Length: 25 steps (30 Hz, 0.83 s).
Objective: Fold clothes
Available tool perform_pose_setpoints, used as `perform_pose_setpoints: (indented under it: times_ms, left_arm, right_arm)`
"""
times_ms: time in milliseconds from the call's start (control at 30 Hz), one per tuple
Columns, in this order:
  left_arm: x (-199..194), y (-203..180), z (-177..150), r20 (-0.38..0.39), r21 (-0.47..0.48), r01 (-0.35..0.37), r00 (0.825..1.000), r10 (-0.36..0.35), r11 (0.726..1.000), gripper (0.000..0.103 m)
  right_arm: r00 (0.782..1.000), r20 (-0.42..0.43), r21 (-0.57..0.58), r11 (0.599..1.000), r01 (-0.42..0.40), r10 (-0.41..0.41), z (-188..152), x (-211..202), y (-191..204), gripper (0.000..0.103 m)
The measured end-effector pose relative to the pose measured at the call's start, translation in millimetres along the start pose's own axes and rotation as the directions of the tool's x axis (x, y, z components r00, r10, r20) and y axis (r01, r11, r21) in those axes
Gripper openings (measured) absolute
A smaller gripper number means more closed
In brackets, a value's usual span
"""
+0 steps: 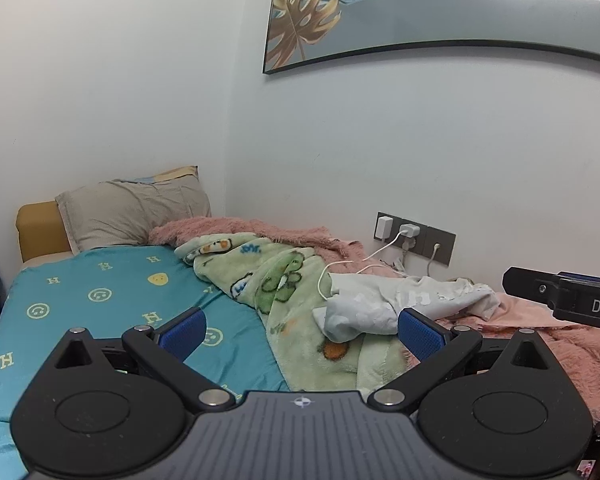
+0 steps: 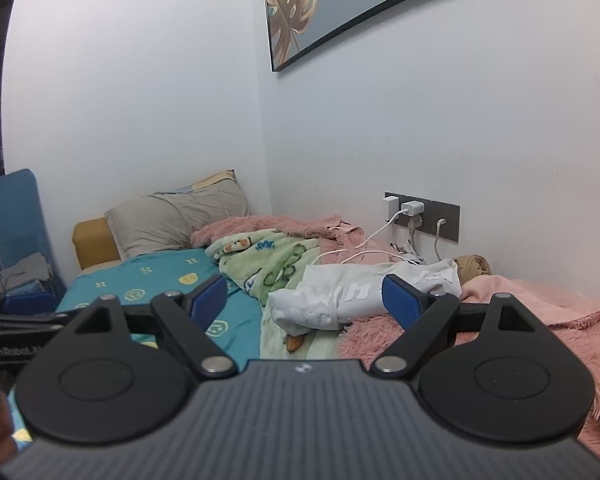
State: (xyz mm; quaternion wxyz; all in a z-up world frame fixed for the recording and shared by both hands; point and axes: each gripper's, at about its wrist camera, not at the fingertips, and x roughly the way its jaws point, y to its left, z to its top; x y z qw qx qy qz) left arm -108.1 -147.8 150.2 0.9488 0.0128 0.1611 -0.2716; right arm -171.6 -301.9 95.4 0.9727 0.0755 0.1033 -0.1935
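Both tools hang above the near edge of the bed (image 1: 100, 288) with nothing between their pads — the left tool (image 1: 300, 334) and the right tool (image 2: 305, 300) each spread wide, seemingly to line up on the garment. The white garment (image 1: 400, 304) lies crumpled on the green blanket (image 1: 276, 280) and pink blanket (image 2: 540, 312) toward the far right (a charging cable (image 1: 328, 276) trails over it), so it needs lifting clear and spreading flat first.

The right gripper (image 2: 305, 300) hangs wide apart above the bed (image 2: 160, 280); beyond it a crumpled white garment (image 2: 340, 296) lies across green and pink blankets (image 2: 540, 300).
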Motion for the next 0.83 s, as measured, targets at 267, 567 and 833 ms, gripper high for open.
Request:
perform_pose_setpoints:
  times_ms: [267,567,833]
  left_arm:
    - [5.9,2.9,-3.1,-0.007,0.008,-0.003,1.0,0.003,1.0,0.103]
    - [4.4,0.5,-3.8,-0.013,0.017,-0.015,1.0,0.015,1.0,0.103]
    - [0.6,-1.8,-4.7,-0.016,0.026,-0.018,1.0,0.019,0.999,0.103]
  right_arm:
    - [1.0,-0.026,0.012,1.0,0.013,-0.013,-7.1,9.2,-2.9,0.086]
    - [0.999,-0.036,0.009,1.0,0.023,-0.023,-9.8,7.9,-3.2,0.086]
    - [0.998,-0.051,-0.006,1.0,0.027,-0.027,-11.8,8.9,-2.4,0.086]
